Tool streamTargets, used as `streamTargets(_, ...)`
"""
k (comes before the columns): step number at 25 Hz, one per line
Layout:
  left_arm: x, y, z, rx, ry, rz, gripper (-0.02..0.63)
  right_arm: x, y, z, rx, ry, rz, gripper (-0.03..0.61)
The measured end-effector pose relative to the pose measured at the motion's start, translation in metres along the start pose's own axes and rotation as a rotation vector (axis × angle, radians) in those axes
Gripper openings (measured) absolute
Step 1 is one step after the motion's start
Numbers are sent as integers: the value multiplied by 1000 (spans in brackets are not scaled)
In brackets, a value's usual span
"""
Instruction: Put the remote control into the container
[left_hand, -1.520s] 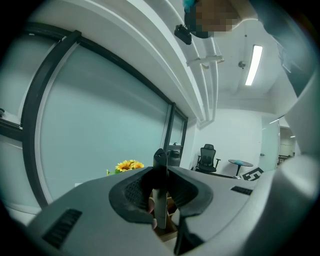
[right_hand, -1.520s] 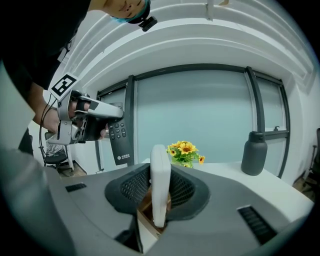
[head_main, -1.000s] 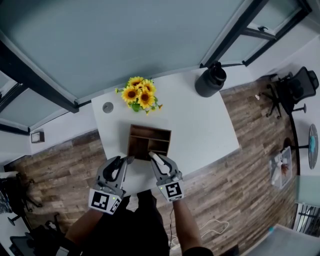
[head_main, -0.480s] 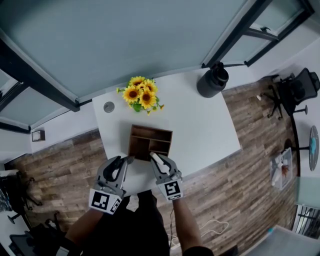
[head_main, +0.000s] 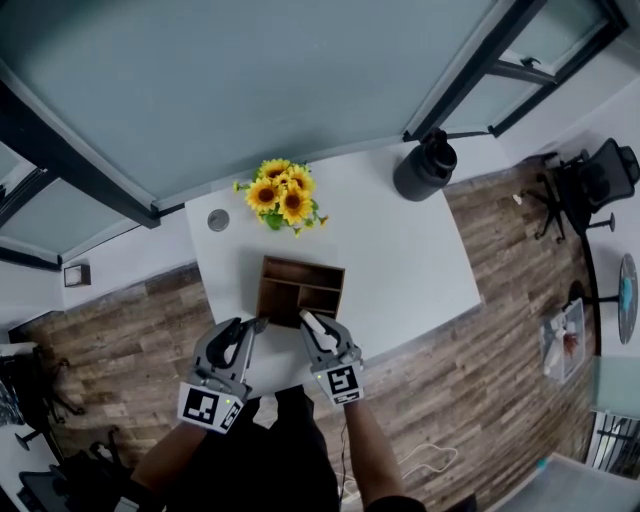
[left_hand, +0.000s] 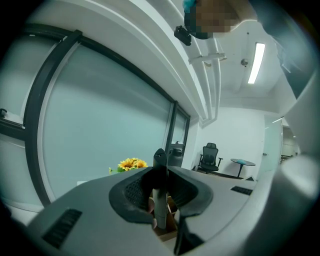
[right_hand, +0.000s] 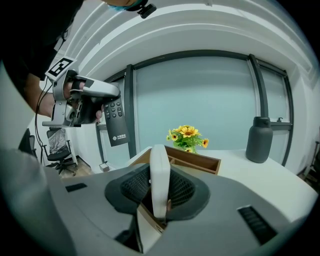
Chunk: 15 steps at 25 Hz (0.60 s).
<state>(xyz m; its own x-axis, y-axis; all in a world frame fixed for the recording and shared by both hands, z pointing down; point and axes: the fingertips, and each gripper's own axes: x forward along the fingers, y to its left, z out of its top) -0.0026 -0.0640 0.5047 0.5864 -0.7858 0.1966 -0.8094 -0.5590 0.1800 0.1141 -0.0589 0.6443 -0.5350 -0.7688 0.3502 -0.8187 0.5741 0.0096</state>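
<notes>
A black remote control (left_hand: 159, 185) stands edge-on between the jaws of my left gripper (left_hand: 160, 200), which is shut on it. The right gripper view shows that same remote (right_hand: 116, 122) hanging from the left gripper (right_hand: 82, 102), button side facing. My right gripper (right_hand: 160, 195) is shut on a slim white remote control (right_hand: 159, 180). The wooden container (head_main: 303, 266) with open compartments sits mid-table. Both the left gripper (head_main: 258, 323) and the right gripper (head_main: 308, 320) hover just in front of its near wall, above the table's front edge.
Sunflowers (head_main: 280, 192) stand behind the container, a dark jug (head_main: 424, 165) at the table's back right corner, and a small round disc (head_main: 218, 220) at the back left. Glass walls rise beyond the white table (head_main: 400, 260). Office chairs (head_main: 590, 180) stand far right.
Both grippers keep their grips and stay at the table's front edge; only the head view has shifted slightly.
</notes>
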Motion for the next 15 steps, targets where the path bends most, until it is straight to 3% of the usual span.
streamTargets(15,-1,1,3,3,-11,-2,86,3,3,0,-36,38,-37,95)
